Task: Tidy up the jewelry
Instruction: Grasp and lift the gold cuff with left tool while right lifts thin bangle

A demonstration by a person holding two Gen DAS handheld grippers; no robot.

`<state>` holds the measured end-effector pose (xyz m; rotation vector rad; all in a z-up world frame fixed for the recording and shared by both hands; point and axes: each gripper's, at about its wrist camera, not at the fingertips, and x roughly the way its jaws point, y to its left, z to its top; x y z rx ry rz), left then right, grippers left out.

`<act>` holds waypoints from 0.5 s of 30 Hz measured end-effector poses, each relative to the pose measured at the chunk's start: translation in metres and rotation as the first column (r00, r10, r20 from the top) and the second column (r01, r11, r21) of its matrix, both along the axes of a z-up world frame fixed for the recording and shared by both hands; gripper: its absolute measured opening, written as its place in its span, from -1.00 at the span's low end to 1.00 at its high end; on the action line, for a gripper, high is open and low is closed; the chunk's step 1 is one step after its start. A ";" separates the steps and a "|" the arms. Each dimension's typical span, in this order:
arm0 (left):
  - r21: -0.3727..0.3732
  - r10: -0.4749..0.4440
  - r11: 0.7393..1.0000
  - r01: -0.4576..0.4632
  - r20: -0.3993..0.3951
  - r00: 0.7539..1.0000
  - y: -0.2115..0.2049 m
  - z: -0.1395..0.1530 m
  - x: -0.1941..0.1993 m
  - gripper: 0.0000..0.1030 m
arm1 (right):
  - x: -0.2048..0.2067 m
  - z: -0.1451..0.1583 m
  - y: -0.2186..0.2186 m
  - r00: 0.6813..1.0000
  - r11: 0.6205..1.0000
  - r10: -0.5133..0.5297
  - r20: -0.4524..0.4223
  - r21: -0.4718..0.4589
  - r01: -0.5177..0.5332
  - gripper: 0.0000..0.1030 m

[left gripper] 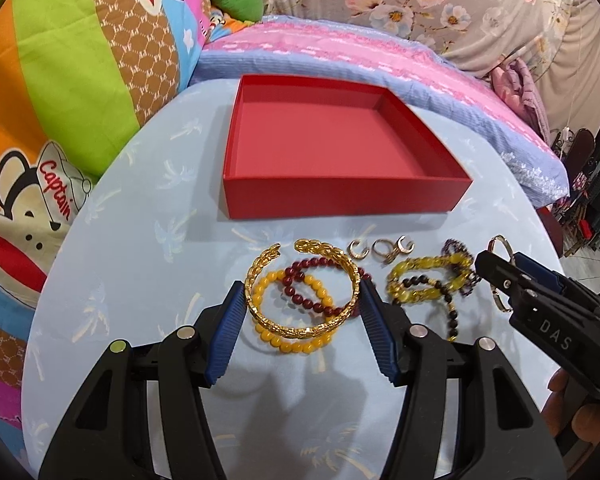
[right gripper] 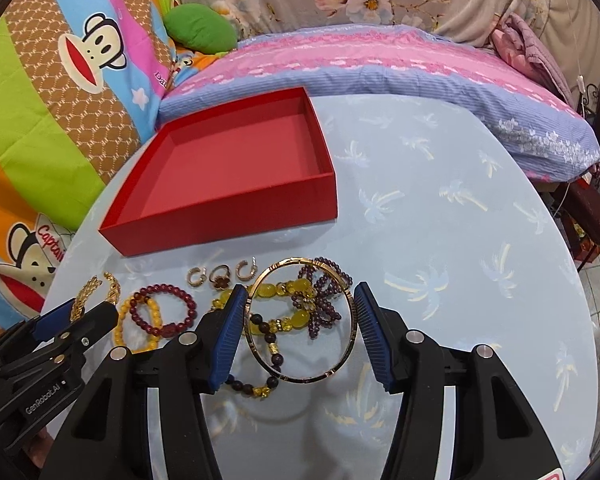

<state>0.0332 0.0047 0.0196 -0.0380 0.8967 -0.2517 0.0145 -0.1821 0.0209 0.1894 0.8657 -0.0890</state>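
An empty red box (left gripper: 332, 140) (right gripper: 236, 172) sits on the round blue table. In front of it lies jewelry. My left gripper (left gripper: 300, 300) straddles a gold braided cuff bangle (left gripper: 300, 324), its blue pads touching both sides; the cuff lies over a yellow bead bracelet (left gripper: 296, 346) and a dark red bead bracelet (left gripper: 300, 296). My right gripper (right gripper: 300, 312) straddles a thin gold bangle (right gripper: 304, 378), pads touching its sides, above yellow (right gripper: 284, 290), purple (right gripper: 324, 308) and dark bead bracelets (right gripper: 260, 388). Whether either grip is tight is unclear.
Three small gold rings or earrings (left gripper: 380, 250) (right gripper: 222, 274) lie between the box and the bracelets. The table has a palm-print cloth (right gripper: 440, 240). A bed with pink-blue bedding (right gripper: 380, 64) and cartoon pillows (left gripper: 60, 100) is behind and left.
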 end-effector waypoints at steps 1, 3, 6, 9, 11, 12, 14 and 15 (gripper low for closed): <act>0.001 -0.002 1.000 0.002 0.007 1.000 -0.001 0.003 0.001 0.06 | 0.001 0.002 0.001 1.000 1.000 0.004 0.004 0.000 -0.004 0.03; 0.003 -0.005 1.000 0.005 0.020 1.000 -0.002 0.010 0.005 0.06 | 0.006 0.010 0.003 1.000 1.000 0.019 0.019 -0.003 -0.019 0.03; 0.005 -0.011 1.000 0.011 0.055 0.998 -0.004 0.023 0.017 0.06 | 0.020 0.023 0.005 0.998 0.999 0.046 0.042 -0.019 -0.045 0.03; 0.008 -0.020 1.000 0.019 0.092 0.996 -0.007 0.038 0.037 0.06 | 0.042 0.034 0.006 0.996 0.997 0.071 0.057 -0.018 -0.070 0.03; 0.006 -0.031 1.000 0.030 0.108 0.994 -0.010 0.046 0.057 0.06 | 0.064 0.042 0.005 0.994 0.996 0.085 0.064 -0.022 -0.083 0.03; 0.004 -0.032 0.999 0.032 0.110 0.993 -0.010 0.048 0.065 0.06 | 0.077 0.046 0.003 0.994 0.996 0.090 0.066 -0.024 -0.088 0.03; -0.008 -0.035 0.999 0.036 0.110 0.993 -0.011 0.053 0.090 0.06 | 0.101 0.051 0.002 0.993 0.995 0.093 0.069 -0.027 -0.091 0.03; -0.002 -0.036 0.999 0.036 0.114 0.993 -0.013 0.054 0.100 0.06 | 0.110 0.052 0.002 0.993 0.995 0.095 0.067 -0.030 -0.093 0.03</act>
